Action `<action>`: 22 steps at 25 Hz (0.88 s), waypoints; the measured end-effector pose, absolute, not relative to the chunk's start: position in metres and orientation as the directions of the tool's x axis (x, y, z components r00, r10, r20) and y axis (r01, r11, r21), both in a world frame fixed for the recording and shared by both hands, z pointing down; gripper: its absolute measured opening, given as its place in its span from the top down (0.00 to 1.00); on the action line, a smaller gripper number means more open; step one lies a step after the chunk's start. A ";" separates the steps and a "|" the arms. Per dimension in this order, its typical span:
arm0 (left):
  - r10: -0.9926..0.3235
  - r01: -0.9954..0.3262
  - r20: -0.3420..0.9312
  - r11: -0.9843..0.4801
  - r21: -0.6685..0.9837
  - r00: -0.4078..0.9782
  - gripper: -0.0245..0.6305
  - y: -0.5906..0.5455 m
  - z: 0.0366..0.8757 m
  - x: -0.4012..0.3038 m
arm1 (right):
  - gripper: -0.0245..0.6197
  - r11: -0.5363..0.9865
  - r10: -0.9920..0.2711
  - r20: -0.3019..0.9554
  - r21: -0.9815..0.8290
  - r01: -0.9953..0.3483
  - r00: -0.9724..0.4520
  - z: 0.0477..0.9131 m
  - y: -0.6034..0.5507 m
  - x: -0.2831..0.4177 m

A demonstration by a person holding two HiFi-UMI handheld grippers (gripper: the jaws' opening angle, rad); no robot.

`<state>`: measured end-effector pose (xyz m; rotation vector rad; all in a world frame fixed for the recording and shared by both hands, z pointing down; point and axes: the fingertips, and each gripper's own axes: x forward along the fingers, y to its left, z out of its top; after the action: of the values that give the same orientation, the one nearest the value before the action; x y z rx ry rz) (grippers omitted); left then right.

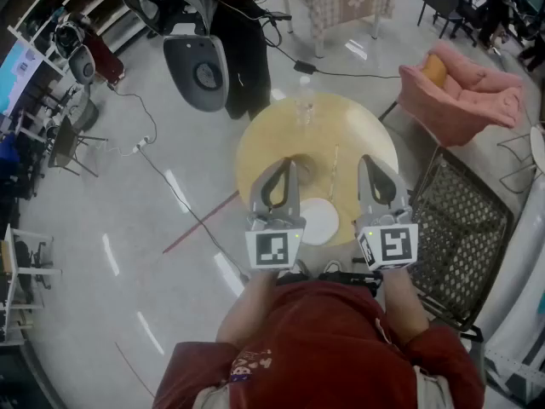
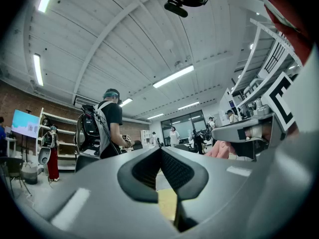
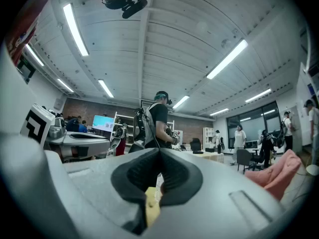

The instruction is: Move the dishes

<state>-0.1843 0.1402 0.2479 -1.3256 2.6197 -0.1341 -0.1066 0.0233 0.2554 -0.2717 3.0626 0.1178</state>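
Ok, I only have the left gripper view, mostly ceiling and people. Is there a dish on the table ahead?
Observer: Yes. In the head view a white plate lies at the near edge of the round table, showing between the left hand-held gripper and the right hand-held gripper.
Operator: Anything else on it?
Observer: A clear bottle stands at the far side.
Operator: What's on my right?
Observer: A dark mesh chair stands close beside the table.
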 end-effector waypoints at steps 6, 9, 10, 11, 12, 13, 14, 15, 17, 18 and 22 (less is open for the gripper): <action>-0.806 -0.792 -0.127 0.592 -0.153 -0.578 0.95 0.133 0.249 -0.175 | 0.96 0.984 -0.164 -0.069 0.056 -0.168 -0.984 0.259 0.021 -0.102; -0.803 -0.787 -0.121 0.596 -0.159 -0.584 0.95 0.130 0.250 -0.171 | 0.96 0.987 -0.152 -0.066 0.050 -0.155 -0.986 0.262 0.019 -0.100; -0.800 -0.784 -0.118 0.600 -0.160 -0.588 0.95 0.129 0.251 -0.170 | 0.96 0.987 -0.148 -0.064 0.047 -0.151 -0.987 0.262 0.018 -0.100; -0.798 -0.781 -0.114 0.602 -0.163 -0.591 0.95 0.129 0.251 -0.170 | 0.96 0.988 -0.144 -0.061 0.043 -0.146 -0.988 0.263 0.017 -0.100; -0.797 -0.779 -0.111 0.604 -0.167 -0.594 0.95 0.129 0.252 -0.169 | 0.96 0.989 -0.139 -0.056 0.039 -0.141 -0.989 0.264 0.016 -0.100; -0.796 -0.778 -0.109 0.605 -0.167 -0.596 0.95 0.128 0.252 -0.168 | 0.96 0.990 -0.134 -0.051 0.035 -0.136 -0.990 0.266 0.015 -0.100; -0.794 -0.777 -0.108 0.608 -0.163 -0.598 0.95 0.127 0.253 -0.165 | 0.96 0.991 -0.129 -0.046 0.031 -0.130 -0.991 0.269 0.014 -0.099; -0.791 -0.775 -0.108 0.611 -0.159 -0.602 0.95 0.125 0.254 -0.162 | 0.96 0.992 -0.125 -0.041 0.026 -0.126 -0.991 0.272 0.012 -0.097; -0.787 -0.771 -0.103 0.616 -0.163 -0.608 0.95 0.121 0.257 -0.156 | 0.96 0.993 -0.118 -0.032 0.015 -0.119 -0.992 0.277 0.008 -0.094; -0.786 -0.767 -0.102 0.618 -0.169 -0.610 0.95 0.119 0.258 -0.153 | 0.96 0.994 -0.113 -0.026 0.012 -0.113 -0.993 0.280 0.006 -0.093; -0.771 -0.753 -0.095 0.636 -0.169 -0.629 0.95 0.114 0.263 -0.145 | 0.96 0.997 -0.081 -0.010 -0.006 -0.081 -0.997 0.290 0.002 -0.090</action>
<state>-0.1450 0.1136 0.2626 -1.2662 2.6954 -0.1687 -0.0902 0.0021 0.2896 -0.1275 3.1287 -0.0087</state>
